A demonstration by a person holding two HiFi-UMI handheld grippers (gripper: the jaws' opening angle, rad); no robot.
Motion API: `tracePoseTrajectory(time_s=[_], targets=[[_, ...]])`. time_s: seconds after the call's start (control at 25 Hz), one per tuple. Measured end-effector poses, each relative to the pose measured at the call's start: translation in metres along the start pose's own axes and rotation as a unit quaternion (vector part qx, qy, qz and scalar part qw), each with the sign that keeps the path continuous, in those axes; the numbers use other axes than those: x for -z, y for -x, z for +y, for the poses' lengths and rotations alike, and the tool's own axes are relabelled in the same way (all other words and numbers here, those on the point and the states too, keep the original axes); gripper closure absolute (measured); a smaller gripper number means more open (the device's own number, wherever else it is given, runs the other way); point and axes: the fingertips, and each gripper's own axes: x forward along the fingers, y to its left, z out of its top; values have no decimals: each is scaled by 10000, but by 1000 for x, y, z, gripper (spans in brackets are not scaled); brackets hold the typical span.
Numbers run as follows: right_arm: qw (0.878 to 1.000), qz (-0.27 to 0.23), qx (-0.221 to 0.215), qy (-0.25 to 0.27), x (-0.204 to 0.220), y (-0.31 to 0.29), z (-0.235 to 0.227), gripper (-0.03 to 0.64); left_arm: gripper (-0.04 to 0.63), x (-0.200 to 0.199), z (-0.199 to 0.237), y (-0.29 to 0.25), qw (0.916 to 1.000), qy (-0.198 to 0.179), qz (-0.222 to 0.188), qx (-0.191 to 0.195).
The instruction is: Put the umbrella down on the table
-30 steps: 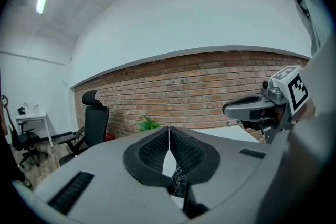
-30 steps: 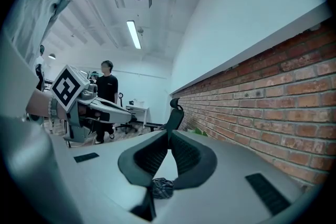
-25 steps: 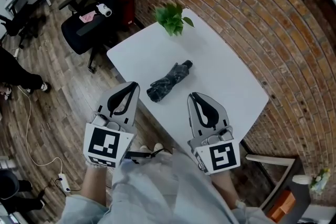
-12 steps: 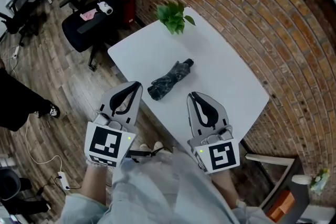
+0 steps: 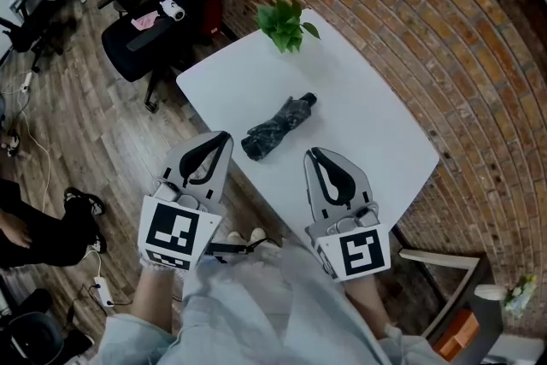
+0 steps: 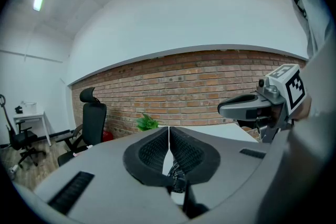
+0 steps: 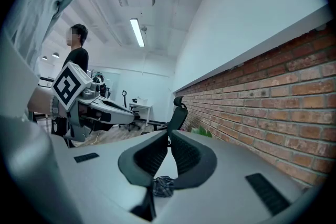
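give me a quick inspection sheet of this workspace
surface: white table, two things on it
job's things: folded umbrella lying flat mid-table, apart from both grippers
clutter: plant at the far corner
grippers: left gripper and right gripper shut, empty, at the table's near edge
cables: power strip with white lead on the floor
surroundings: brick wall, office chair, person at left edge

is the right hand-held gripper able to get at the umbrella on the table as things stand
Probably yes. The folded umbrella lies on bare table just ahead of the right hand-held gripper, with nothing between them; the plant stands beyond it. Its jaws are shut, so they would need opening first.
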Motion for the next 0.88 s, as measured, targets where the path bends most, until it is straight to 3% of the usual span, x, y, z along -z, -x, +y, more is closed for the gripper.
tracePoseTrajectory(time_s=[0.88], targets=[[9996, -279, 36, -92, -8, -1, 5, 566, 571, 7, 0, 5, 10000, -18, 95, -19]])
